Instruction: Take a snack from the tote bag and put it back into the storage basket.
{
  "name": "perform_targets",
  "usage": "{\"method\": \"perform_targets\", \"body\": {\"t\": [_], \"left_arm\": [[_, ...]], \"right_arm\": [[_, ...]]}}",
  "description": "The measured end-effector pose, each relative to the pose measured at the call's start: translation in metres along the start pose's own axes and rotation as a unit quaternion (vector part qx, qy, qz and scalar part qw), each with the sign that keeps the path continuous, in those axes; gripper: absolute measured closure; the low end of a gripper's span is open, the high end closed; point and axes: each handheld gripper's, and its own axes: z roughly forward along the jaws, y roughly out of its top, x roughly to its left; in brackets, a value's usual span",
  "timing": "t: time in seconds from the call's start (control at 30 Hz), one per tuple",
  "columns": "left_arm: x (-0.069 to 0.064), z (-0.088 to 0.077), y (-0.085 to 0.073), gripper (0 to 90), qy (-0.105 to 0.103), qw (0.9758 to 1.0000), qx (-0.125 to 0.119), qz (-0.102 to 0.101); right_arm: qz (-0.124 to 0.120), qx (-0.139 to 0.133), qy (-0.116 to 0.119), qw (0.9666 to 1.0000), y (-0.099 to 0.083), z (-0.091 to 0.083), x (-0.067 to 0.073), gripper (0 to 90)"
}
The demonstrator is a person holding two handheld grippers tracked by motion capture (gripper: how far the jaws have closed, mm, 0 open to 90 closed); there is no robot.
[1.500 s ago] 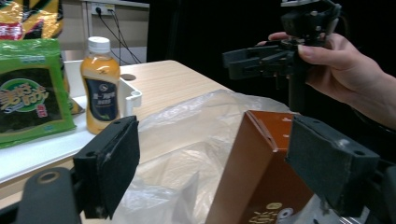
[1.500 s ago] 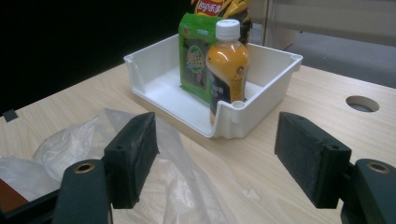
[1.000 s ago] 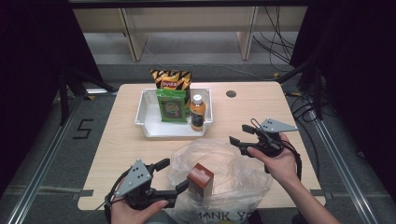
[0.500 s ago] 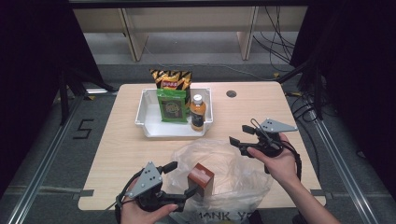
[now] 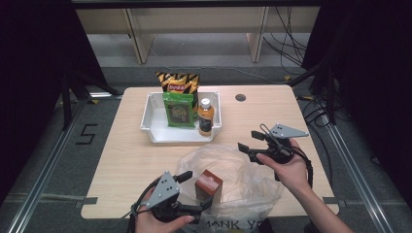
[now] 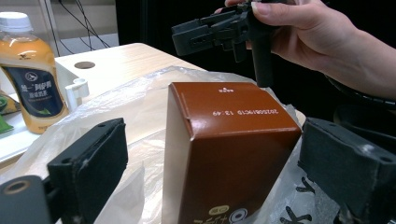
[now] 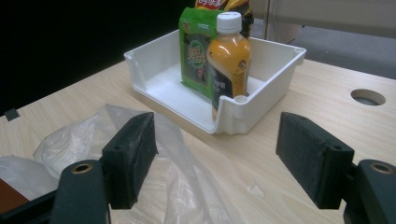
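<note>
Left gripper (image 5: 197, 196) sits low at the near table edge, jaws spread wide on either side of a brown carton (image 5: 209, 187). In the left gripper view the carton (image 6: 229, 149) stands upright between the two black pads (image 6: 95, 161), with a gap on both sides, so nothing is clamped. The carton rests on a clear plastic bag (image 5: 233, 170) crumpled over the near middle of the wooden table (image 5: 121, 160); the bag has black lettering at its near edge.

Right gripper (image 5: 245, 141) is held in the person's right hand (image 5: 286, 167) above the right side of the bag, off the table, jaws pointing left. In the right gripper view its pads (image 7: 130, 158) stand wide apart with nothing between them; bag plastic (image 7: 154, 186) and bare tabletop lie beyond. The same gripper (image 6: 187, 37) shows at the top of the left gripper view, above and behind the carton, apart from it.

White tray (image 5: 155, 136) sits at the far middle of the table. Inside it: an orange drink bottle (image 5: 205, 118) with white cap, upright in the right near corner, and a green snack packet (image 5: 178, 110) upright just beside it to the left. A yellow-black chip bag (image 5: 177, 82) stands at the tray's back, behind the green packet. A round hole (image 5: 240, 97) is in the tabletop right of the tray.
</note>
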Motion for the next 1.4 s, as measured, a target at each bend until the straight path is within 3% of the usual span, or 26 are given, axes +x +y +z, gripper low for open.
{"method": "perform_targets", "body": {"t": [0.37,0.5,0.67,0.77,0.83,1.07,1.13,1.23,1.4], "left_arm": [[-0.003,0.012,-0.007,6.5,0.001,1.0,0.009,-0.001],[-0.004,0.015,-0.007,6.6,0.002,0.9999,0.014,0.008],[-0.005,0.02,-0.008,7.3,0.01,0.9998,0.012,0.013],[-0.005,0.022,-0.009,7.9,0.011,0.9997,0.015,0.014],[-0.005,0.024,-0.01,8.5,0.013,0.9997,0.017,0.015],[-0.005,0.028,-0.015,12.9,0.019,0.9995,0.02,0.017],[-0.005,0.029,-0.017,14.0,0.022,0.9994,0.021,0.016],[-0.005,0.03,-0.019,14.7,0.025,0.9994,0.015,0.016],[-0.005,0.029,-0.019,17.3,0.033,0.9992,0.016,0.017]], "right_arm": [[-0.016,-0.004,-0.007,0.9998,-0.001,0.001,-0.002,29.2],[-0.011,-0.014,-0.007,0.9998,-0.002,0.003,-0.002,29.2],[-0.005,-0.011,-0.001,0.9999,-0.002,0.003,-0.001,29.1],[-0.016,-0.001,-0.002,0.9999,-0.002,0.003,-0.002,29.1],[-0.005,0.007,0.0,1.0,-0.003,0.002,-0.001,29.1],[-0.014,0.0,-0.004,0.9999,-0.003,0.002,-0.002,29.2],[0.013,0.009,0.001,0.9999,-0.003,0.002,0.001,29.1],[-0.003,0.003,-0.002,1.0,-0.004,0.003,-0.001,29.1],[-0.005,-0.005,-0.006,1.0,-0.005,0.005,0.0,29.1]]}}
